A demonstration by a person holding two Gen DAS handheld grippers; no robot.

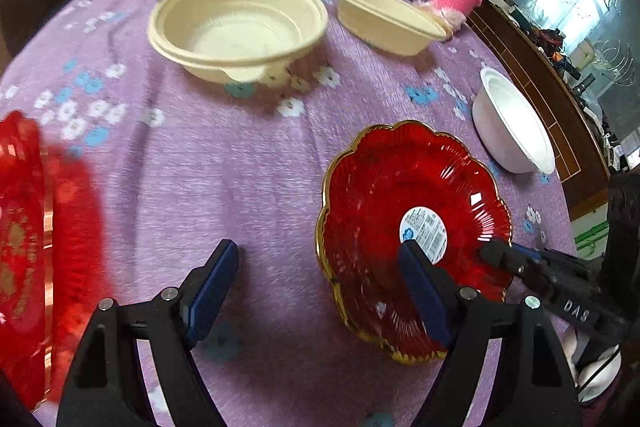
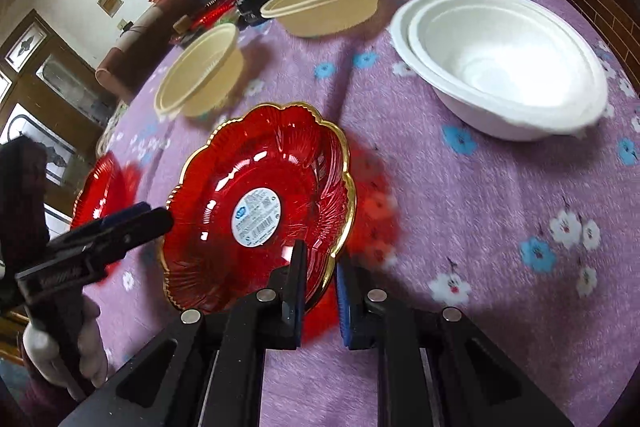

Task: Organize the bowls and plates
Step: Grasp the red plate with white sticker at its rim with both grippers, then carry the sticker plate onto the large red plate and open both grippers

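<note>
- Gripping the near rim of the red plate (image 2: 260, 203), the right tool (image 2: 318, 291) is pinched on that scalloped gold edge; the plate looks tipped up off the purple table (image 2: 480, 211).
- The left tool (image 1: 320, 267) is spread wide and holds nothing, one finger over the plate.
- My guess at the step: carrying this plate toward the other red plate (image 1: 20, 239) at the left, to stack them.
- Next it needs a level, steady carry; the rim grip is thin, so it could slip.
- Open cloth lies between the two plates; the cream bowls (image 1: 240, 27) and white bowls (image 2: 504, 63) sit farther back.
</note>
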